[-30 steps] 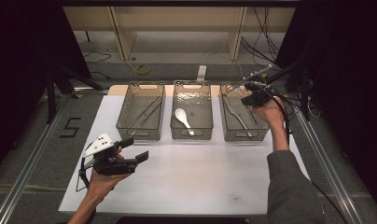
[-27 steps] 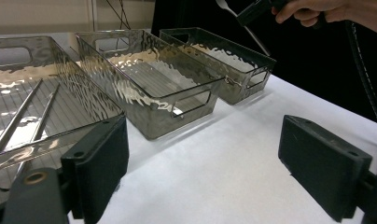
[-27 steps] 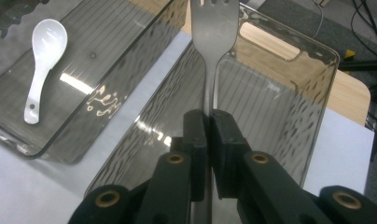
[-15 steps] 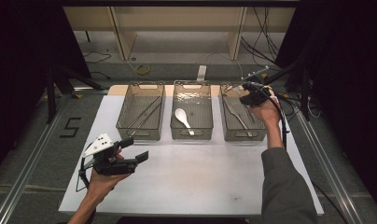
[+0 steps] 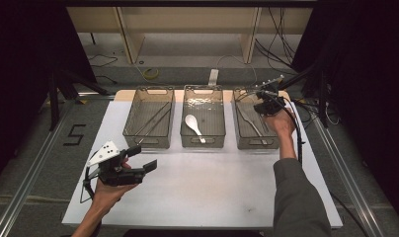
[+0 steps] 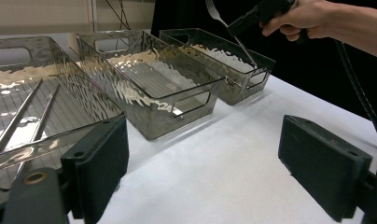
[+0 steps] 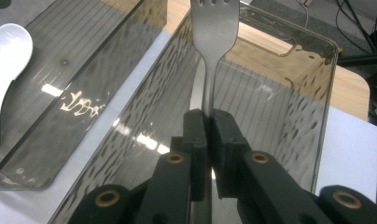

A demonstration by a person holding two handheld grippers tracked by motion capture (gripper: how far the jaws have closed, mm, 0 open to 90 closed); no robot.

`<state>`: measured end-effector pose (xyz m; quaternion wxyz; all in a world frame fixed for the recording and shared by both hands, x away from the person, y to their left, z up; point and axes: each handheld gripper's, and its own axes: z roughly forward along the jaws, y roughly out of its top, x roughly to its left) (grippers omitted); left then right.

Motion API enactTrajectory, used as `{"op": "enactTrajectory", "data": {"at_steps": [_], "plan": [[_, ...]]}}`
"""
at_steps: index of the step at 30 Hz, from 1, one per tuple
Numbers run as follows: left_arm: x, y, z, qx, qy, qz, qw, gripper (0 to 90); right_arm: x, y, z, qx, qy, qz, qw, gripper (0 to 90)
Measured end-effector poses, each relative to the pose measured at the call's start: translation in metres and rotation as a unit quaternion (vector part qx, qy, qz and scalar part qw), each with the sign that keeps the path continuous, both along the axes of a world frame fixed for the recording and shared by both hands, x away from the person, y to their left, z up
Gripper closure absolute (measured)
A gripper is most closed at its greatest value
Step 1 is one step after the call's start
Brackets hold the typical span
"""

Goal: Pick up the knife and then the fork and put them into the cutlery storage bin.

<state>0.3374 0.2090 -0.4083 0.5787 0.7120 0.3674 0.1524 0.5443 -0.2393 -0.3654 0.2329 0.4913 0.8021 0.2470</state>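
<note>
One fork (image 7: 213,32) is pinched by its handle in the right gripper (image 7: 208,122), whose fingers (image 7: 194,135) are pressed together on the thin metal, with no gap left beyond the handle itself. From the right gripper view the tines point up and away from the hand, and the fork hangs over the rightmost of three clear plastic bins (image 7: 289,116). In the left gripper view the same fork (image 6: 214,13) is seen tilted, tines high, its lower end reaching down toward that bin's inside (image 6: 233,60); whether it touches the bottom I cannot tell. From the high view the right gripper (image 5: 264,101) sits above the far end of this bin (image 5: 239,133), where another long utensil (image 5: 252,123) lies along the floor of it.

The middle bin (image 5: 187,140) holds a white spoon (image 5: 192,126), bowl toward the far side. The left bin (image 5: 131,126) holds a pair of thin metal rods (image 5: 155,121), perhaps chopsticks, laid on a slant.

Nearer to the person, the left gripper (image 5: 140,159) is held low over the white surface (image 5: 212,187), well apart from the bins. Its fingers (image 6: 95,165) stand wide apart with nothing between them, only bare surface seen past them in the left gripper view.
</note>
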Motion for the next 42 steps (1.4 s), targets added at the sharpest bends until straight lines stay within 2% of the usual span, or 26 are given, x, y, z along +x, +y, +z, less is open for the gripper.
{"op": "enactTrajectory", "data": {"at_steps": [12,24,29,32,34,35,40,42], "plan": [[0.000,0.000,0.000,0.000,0.000,0.000,1.0000,15.5,-0.003,-0.005,-0.021,0.001,0.015,-0.011,0.9998,85.6],[-0.001,0.000,0.000,-0.002,-0.001,0.001,1.0000,15.5,-0.002,-0.002,-0.027,0.006,0.028,-0.009,0.9996,85.5],[-0.001,0.000,0.000,-0.002,-0.001,0.001,1.0000,15.5,-0.001,-0.003,-0.029,0.007,0.033,-0.022,0.9992,84.7],[-0.001,0.000,0.000,-0.002,-0.001,0.000,1.0000,15.5,-0.001,-0.005,-0.032,0.009,0.044,-0.033,0.9984,83.3],[-0.001,0.000,0.000,-0.002,-0.001,0.000,1.0000,15.4,-0.002,-0.007,-0.033,0.016,0.045,-0.038,0.9982,80.9],[-0.001,0.000,0.000,0.000,-0.001,0.000,1.0000,15.4,-0.002,-0.009,-0.033,0.022,0.042,-0.041,0.9981,76.7],[-0.001,0.000,0.000,-0.002,0.000,0.000,1.0000,15.5,-0.003,-0.014,-0.025,0.040,0.036,-0.048,0.9974,69.5],[0.000,0.000,0.000,0.000,0.001,0.000,1.0000,15.5,-0.005,-0.015,-0.022,0.057,0.033,-0.049,0.9966,68.3]]}}
